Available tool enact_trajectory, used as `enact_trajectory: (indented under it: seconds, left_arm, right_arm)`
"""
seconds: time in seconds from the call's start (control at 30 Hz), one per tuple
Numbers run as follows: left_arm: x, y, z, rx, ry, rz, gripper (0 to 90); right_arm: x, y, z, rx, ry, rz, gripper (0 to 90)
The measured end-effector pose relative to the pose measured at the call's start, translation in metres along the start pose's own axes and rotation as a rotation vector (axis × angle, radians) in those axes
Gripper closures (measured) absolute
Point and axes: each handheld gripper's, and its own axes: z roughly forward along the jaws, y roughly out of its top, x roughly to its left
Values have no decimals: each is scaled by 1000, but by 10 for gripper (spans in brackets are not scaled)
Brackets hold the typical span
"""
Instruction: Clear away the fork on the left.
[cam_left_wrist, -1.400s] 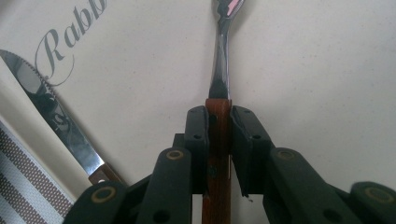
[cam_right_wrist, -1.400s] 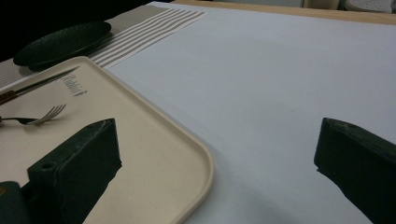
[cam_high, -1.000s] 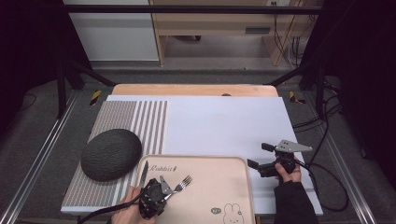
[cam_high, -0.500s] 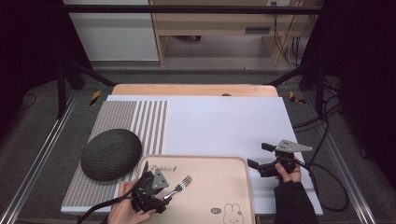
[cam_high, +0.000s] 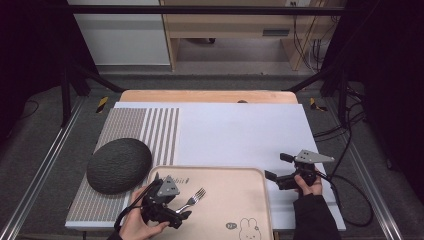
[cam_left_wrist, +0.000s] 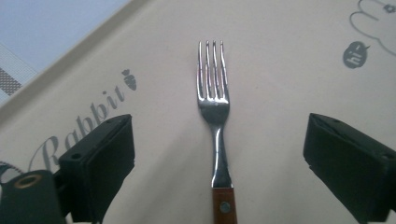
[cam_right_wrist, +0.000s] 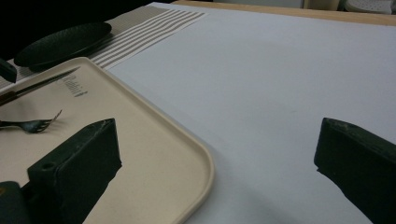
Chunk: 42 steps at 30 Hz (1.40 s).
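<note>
Fork (cam_left_wrist: 215, 107) flat on beige tray (cam_high: 235, 197), left part, tines toward far rim, wooden handle end nearest left tongs (cam_high: 177, 218). Left tongs' jaws just been opening, now wide apart (fork between them, pads clear of it). Right tongs (cam_high: 276, 167) apart, nothing between, just off tray's right edge above white mat (cam_high: 240, 132). Dark round plate (cam_high: 119, 165) seemingly just beside tray's left rim; contact unclear. Far half of counter open.

Wooden table (cam_high: 200, 96), white sheet (cam_high: 240, 130), striped mat (cam_high: 130, 130)
</note>
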Motion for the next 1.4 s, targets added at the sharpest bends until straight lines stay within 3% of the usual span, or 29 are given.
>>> enact_trajectory:
  seconds: [0.23,0.63,0.87,1.4]
  left_arm:
    - [-3,1,3,3,-15,17,47]
    - [-9,4,14,13,-56,25,76]
    - [-10,4,21,36,-81,19,248]
    - [-10,4,25,57,-86,-54,656]
  right_arm:
    - [0,0,0,2,-2,0,5]
    - [0,0,0,4,-2,0,5]
    - [0,0,1,4,-2,-1,5]
    - [0,0,1,4,-3,-1,5]
